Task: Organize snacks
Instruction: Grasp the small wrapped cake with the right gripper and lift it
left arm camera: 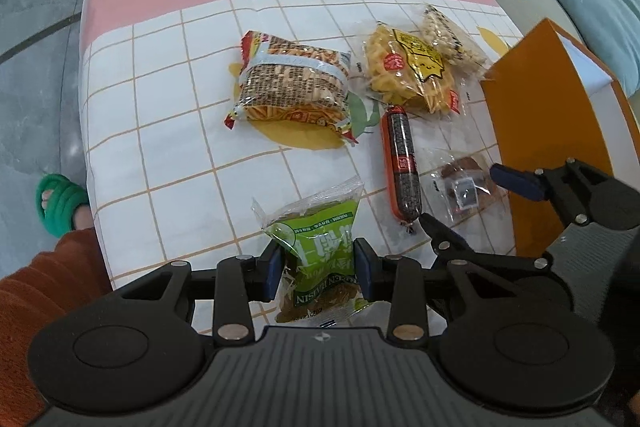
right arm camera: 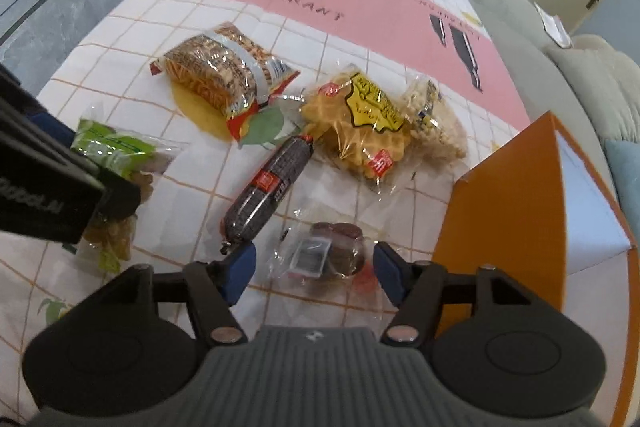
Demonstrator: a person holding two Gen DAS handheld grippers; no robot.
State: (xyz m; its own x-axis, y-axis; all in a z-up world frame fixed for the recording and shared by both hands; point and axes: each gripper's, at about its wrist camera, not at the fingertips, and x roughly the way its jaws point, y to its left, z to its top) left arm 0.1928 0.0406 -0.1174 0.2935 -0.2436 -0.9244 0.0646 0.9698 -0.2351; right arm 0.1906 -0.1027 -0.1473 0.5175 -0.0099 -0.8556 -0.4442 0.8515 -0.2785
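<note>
Down low in the left wrist view, left gripper (left arm camera: 316,267) pinching a green packet (left arm camera: 316,239), blue pads pressed into both sides of its crumpled waist, wrapper bunched between them and the packet's upper end fanning out over the tablecloth (left arm camera: 160,107). Just right of that, right gripper (left arm camera: 460,195) spread wide, tips standing on either side of a clear bag of brown discs (left arm camera: 466,187) without squeezing it. Same spread seen from the right wrist: right gripper (right arm camera: 314,269) open, blue pads flanking the clear bag (right arm camera: 324,251), a gap showing on each side, bag flat on the cloth.

Next outward, a dark sausage stick (right arm camera: 268,187) with red ends, lying beside the clear bag, its far tip near a yellow noodle bag (right arm camera: 360,123). Against that bag's right side, a pale puffed-snack bag (right arm camera: 434,119), the two touching. Further left, a taped bundle of noodle packs (right arm camera: 224,75), apart from the rest.

At the right, an orange box (right arm camera: 500,187) with a white inside, standing open at the table's edge, close beside the clear bag. Beyond it, a grey-green sofa (right arm camera: 520,47). At the far left of the left wrist view, an orange sleeve (left arm camera: 36,291) and a foot in a green slipper (left arm camera: 56,199) on the grey floor
</note>
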